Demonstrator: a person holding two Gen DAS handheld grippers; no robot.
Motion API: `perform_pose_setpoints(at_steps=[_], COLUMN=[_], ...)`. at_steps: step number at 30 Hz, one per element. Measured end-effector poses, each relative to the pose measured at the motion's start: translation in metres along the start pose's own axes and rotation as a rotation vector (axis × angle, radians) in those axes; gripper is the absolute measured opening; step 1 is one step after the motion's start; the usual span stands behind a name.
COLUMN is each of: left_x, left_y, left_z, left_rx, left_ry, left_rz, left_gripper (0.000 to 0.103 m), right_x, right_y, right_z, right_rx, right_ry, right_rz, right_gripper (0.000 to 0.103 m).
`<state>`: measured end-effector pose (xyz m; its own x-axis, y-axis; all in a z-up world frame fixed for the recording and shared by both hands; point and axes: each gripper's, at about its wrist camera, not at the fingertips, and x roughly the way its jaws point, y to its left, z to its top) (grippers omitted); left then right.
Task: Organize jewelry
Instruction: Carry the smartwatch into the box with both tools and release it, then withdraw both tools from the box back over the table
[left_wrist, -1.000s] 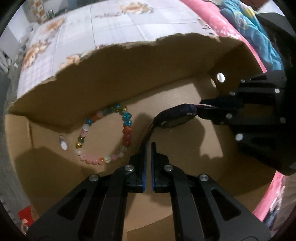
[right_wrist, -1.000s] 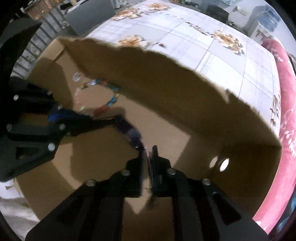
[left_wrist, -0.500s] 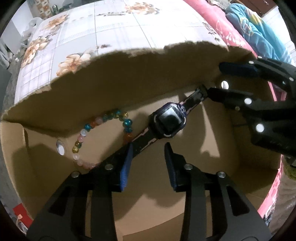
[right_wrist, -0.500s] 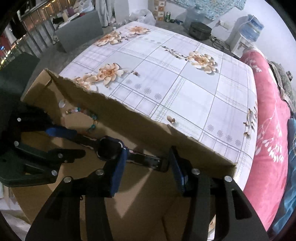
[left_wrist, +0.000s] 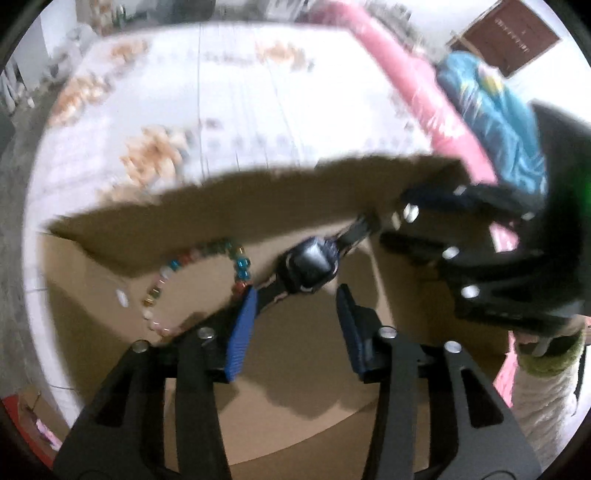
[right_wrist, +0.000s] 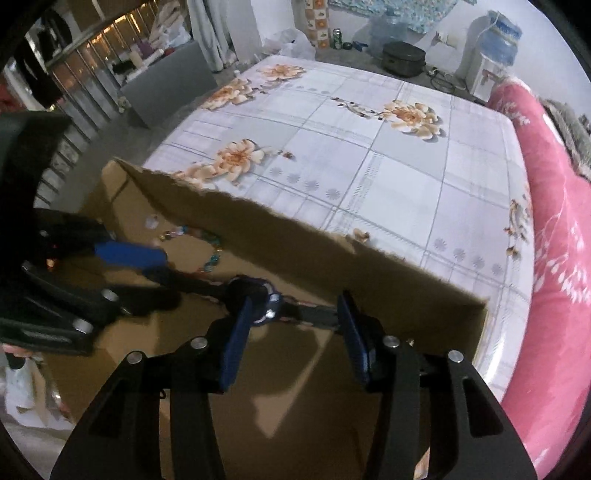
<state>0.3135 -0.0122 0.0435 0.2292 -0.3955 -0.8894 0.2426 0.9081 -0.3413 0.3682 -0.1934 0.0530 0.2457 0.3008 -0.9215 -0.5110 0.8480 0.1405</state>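
I see my left gripper (left_wrist: 295, 317) and right gripper (right_wrist: 293, 332) both wide open and holding nothing, while the watch (left_wrist: 309, 265) lies inside the cardboard box (right_wrist: 388, 280) beside the bead bracelet (left_wrist: 236, 258).

Brown cardboard box (right_wrist: 332, 424), black watch (right_wrist: 255, 299), multicoloured bead bracelet (left_wrist: 236, 266), white bedsheet (right_wrist: 369, 155) with orange flowers, pink blanket (right_wrist: 554, 229) at three o'clock.

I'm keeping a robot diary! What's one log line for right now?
left gripper: open | right gripper: open | watch: in box | bracelet: beside watch
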Motion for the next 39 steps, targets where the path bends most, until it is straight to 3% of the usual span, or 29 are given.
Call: perform_pose_setpoints(at_steps=[3, 6, 11, 13, 16, 19, 25, 33, 39], left_x=[-0.035, -0.061, -0.112, -0.126, -0.135, -0.127, -0.087, -0.059, -0.039], left_y=[-0.007, -0.017, -0.012, -0.005, 0.010, 0.026, 0.046, 0.040, 0.030], left_z=[-0.015, -0.028, -0.093, -0.121, -0.166, -0.199, -0.233, -0.243, -0.251], left_rx=[0.035, 0.059, 0.097, 0.087, 0.040, -0.015, -0.094, 0.013, 0.052], left_ry=[-0.096, -0.179, -0.377, -0.451, -0.540, -0.552, -0.481, -0.438, -0.405], left_rz=[0.012, 0.010, 0.049, 0.066, 0.097, 0.106, 0.081, 0.102, 0.058], left_gripper=[0.054, 0.060, 0.072, 0.081, 0.084, 0.085, 0.085, 0.085, 0.085], right_x=[0.001, 0.008, 0.027, 0.035, 0.045, 0.057, 0.077, 0.077, 0.075], right_y=[0.003, 0.016, 0.056, 0.070, 0.077, 0.086, 0.091, 0.101, 0.097], right_z=[-0.005, -0.005, -0.002, 0.003, 0.013, 0.020, 0.020, -0.001, -0.007], right_rx=[0.029, 0.014, -0.100, -0.150, -0.157, -0.186, -0.224, -0.351, -0.394], right_ry=[0.010, 0.021, 0.040, 0.047, 0.067, 0.088, 0.153, 0.189, 0.186], right_rz=[0.043, 0.032, -0.035, -0.097, -0.134, -0.192, -0.239, -0.279, -0.341], right_gripper=[0.047, 0.047, 0.042, 0.042, 0.041, 0.041, 0.040, 0.040, 0.040])
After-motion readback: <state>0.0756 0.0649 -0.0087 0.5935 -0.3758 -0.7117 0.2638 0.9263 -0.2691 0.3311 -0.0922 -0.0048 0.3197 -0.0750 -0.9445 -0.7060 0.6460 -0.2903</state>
